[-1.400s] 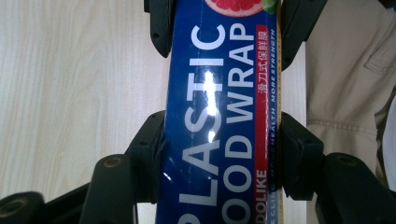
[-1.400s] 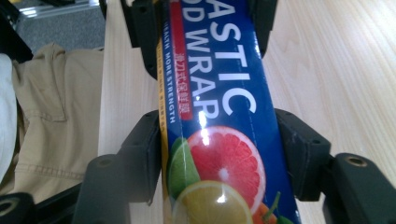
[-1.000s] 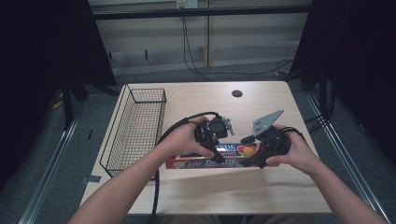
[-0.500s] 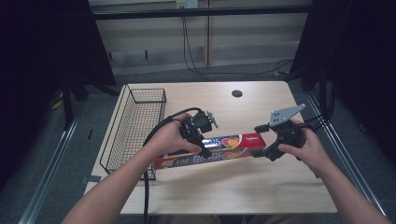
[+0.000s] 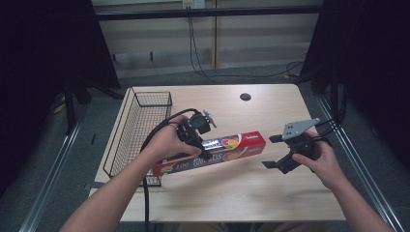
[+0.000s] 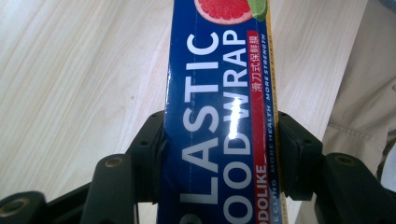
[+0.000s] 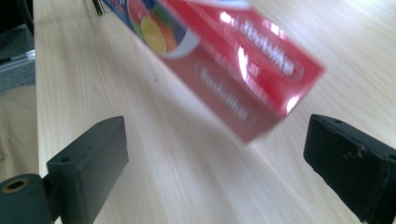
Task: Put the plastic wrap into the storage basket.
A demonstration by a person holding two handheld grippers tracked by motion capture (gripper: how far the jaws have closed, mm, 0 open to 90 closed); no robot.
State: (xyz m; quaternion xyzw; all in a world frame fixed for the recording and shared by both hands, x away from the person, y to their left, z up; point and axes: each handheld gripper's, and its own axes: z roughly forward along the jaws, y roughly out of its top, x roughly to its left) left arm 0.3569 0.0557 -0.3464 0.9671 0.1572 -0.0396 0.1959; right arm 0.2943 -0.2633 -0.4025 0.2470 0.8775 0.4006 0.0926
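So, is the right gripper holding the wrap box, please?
No, the right gripper is open, its jaws clear of the box.

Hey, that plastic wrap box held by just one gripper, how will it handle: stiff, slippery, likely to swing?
The box is long and straight, so probably stiff, not floppy. The left gripper clamps it away from its middle, so the free red end may dip or swing. Its glossy faces show glare, so it could slip between the pads if the grip loosens.

The plastic wrap box point(image 5: 212, 150) was dark blue with white lettering, a red end and citrus-fruit pictures. Both claws were black. The surface point(image 5: 241, 193) was pale wood grain; the wire basket point(image 5: 140, 125), at nine o'clock, black.
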